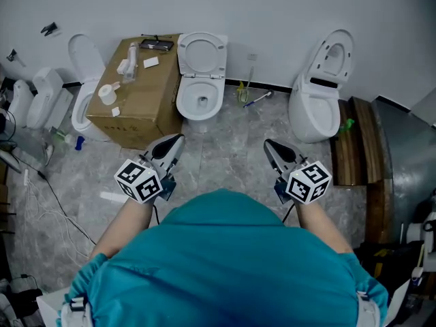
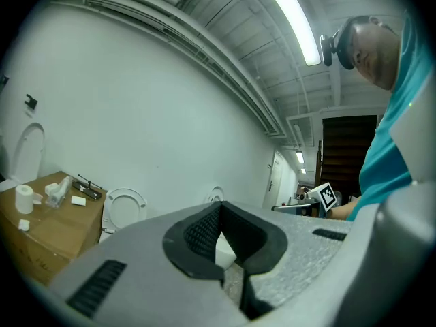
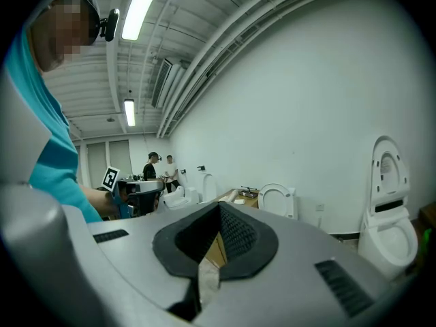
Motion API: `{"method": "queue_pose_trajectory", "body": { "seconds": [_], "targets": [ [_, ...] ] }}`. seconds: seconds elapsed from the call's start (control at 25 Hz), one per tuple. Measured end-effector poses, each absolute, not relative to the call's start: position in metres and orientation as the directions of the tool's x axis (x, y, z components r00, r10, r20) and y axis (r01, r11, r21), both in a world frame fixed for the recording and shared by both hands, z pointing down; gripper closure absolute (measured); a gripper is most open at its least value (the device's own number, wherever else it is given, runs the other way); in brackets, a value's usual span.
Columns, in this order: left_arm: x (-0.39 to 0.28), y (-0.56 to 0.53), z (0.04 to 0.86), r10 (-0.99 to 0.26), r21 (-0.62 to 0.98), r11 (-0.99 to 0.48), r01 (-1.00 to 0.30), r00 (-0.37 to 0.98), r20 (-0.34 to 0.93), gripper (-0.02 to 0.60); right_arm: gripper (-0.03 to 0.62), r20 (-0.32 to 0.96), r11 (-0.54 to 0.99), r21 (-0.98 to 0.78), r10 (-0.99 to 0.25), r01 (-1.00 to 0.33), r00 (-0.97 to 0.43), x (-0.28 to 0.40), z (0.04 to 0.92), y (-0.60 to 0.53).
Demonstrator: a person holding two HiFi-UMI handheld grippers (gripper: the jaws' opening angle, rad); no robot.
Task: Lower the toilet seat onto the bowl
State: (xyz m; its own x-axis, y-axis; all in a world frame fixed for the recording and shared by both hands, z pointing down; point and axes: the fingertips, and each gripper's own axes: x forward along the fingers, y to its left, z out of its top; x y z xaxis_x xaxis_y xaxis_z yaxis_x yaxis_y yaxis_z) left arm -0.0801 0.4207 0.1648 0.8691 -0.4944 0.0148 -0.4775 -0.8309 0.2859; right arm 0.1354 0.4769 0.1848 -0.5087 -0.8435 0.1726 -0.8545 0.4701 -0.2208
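A white toilet (image 1: 200, 101) stands against the far wall, its seat (image 1: 201, 54) raised upright against the wall above the bowl. The same raised seat (image 2: 122, 208) shows in the left gripper view and, as a small ring (image 3: 277, 199), in the right gripper view. My left gripper (image 1: 178, 139) is held low in front of me, well short of the toilet and pointing toward it, shut with nothing in it (image 2: 221, 251). My right gripper (image 1: 268, 144) hovers at the same height to the right, also shut and empty (image 3: 208, 251).
A cardboard box (image 1: 136, 90) with a paper roll and small items stands left of the toilet. Another toilet (image 1: 83, 87) is left of the box. A third toilet (image 1: 319, 104) with its lid up stands at the right, next to wooden planks (image 1: 354, 142). A brush (image 1: 257, 99) lies on the floor. Cables (image 1: 41, 203) run at the left.
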Motion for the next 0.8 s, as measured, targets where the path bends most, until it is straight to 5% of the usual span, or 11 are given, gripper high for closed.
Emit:
{"method": "queue_pose_trajectory", "body": {
  "seconds": [0.8],
  "targets": [
    [-0.018, 0.271, 0.18, -0.351, 0.304, -0.891, -0.336, 0.936, 0.006, 0.577, 0.595, 0.166, 0.406, -0.233, -0.879, -0.884, -0.447, 0.17, 0.189, 0.342]
  ]
}}
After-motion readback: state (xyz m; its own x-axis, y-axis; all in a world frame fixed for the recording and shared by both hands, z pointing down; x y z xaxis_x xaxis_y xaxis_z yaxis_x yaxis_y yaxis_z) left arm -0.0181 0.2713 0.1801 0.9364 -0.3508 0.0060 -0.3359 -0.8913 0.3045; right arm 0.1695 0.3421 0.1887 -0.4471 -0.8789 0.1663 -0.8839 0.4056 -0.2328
